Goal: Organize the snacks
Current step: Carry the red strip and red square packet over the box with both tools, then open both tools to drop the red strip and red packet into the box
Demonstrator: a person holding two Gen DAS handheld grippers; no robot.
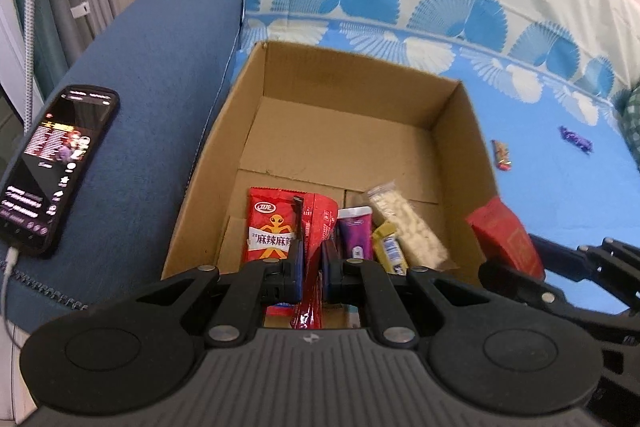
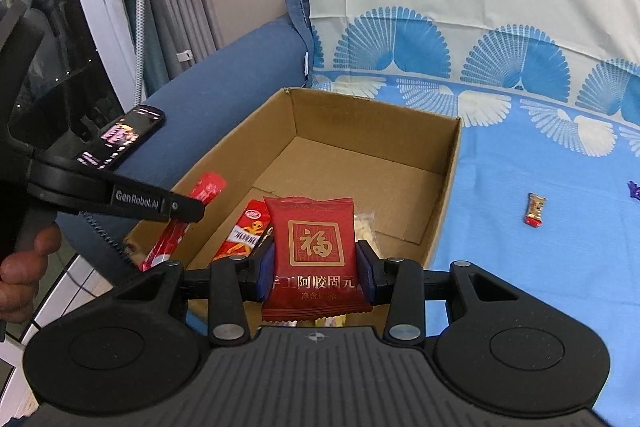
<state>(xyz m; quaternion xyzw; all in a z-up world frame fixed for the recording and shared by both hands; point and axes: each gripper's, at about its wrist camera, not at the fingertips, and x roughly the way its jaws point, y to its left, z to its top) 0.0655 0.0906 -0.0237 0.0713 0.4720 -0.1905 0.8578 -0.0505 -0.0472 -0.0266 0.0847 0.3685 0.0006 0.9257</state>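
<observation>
Printed sheet (image 1: pixel 560 155), cardboard box (image 1: pixel 460 131) w/ foil packets (image 1: pixel 272 227)

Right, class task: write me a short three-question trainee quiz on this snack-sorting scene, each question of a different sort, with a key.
1. True or false: the right gripper is shut on a dark red square packet.
2. Which item does the left gripper hold? A) yellow candy B) slim red stick packet C) purple tube
3. Fill in: the two stray candies, red and purple, lie on the blue ____, outside the cardboard box.

Key: 1 true; 2 B; 3 sheet
</observation>
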